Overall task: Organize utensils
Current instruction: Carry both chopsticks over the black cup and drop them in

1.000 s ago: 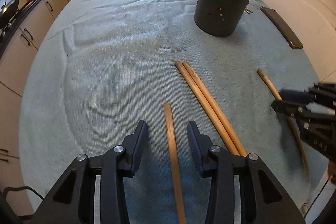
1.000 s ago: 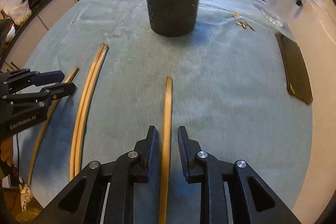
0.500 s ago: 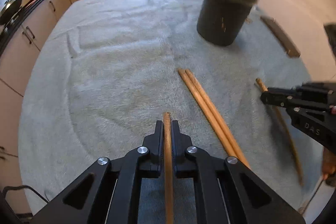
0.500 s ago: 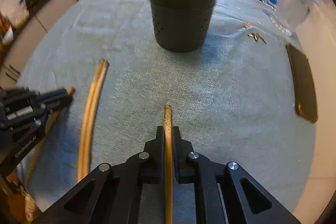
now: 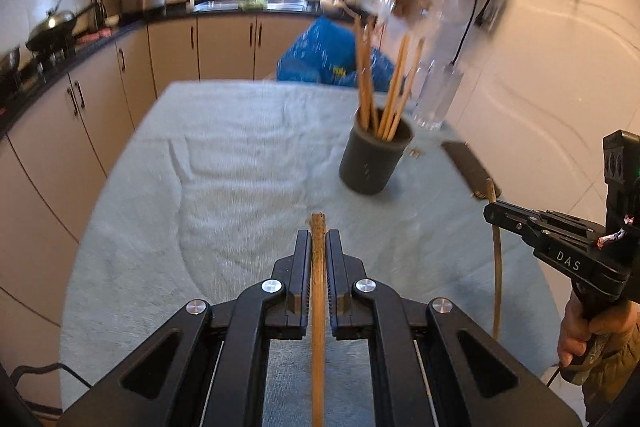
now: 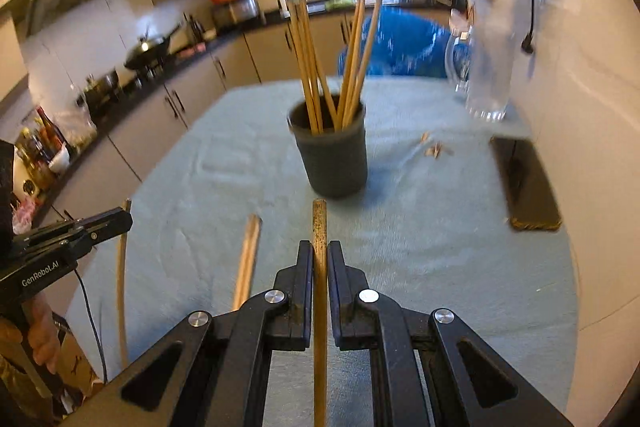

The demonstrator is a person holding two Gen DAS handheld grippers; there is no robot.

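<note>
**One chopstick in each gripper, above the cloth**

In my left gripper [image 5: 318, 247] I hold a wooden chopstick [image 5: 318, 291] — the two jaws are pressed against its sides, and its tip stands out a little past the fingertips. My right gripper [image 6: 320, 259] holds a second chopstick [image 6: 319, 287] in the same way, jaws closed on it, tip pointing forward. Both chopsticks are lifted off the table and point toward the dark cup [image 6: 334, 151], which stands upright on the cloth and has several chopsticks leaning inside it.

From the right wrist view, a pair of chopsticks [image 6: 247, 259] lies on the cloth just to the left of my right gripper, between the two grippers. The left gripper shows at the left edge of this view, with its chopstick hanging down from the jaws.

The table is covered with a pale green cloth [image 5: 248, 163], a little wrinkled. Behind the cup, near the wall, stands a clear glass jug [image 6: 486, 75], and a flat dark object [image 6: 524, 183] lies at the right side of the cloth. Some small wooden bits [image 6: 434, 149] lie between the cup and that object. A blue bag [image 5: 328, 55] sits past the far end of the table, before the kitchen cabinets [image 5: 224, 47].
</note>
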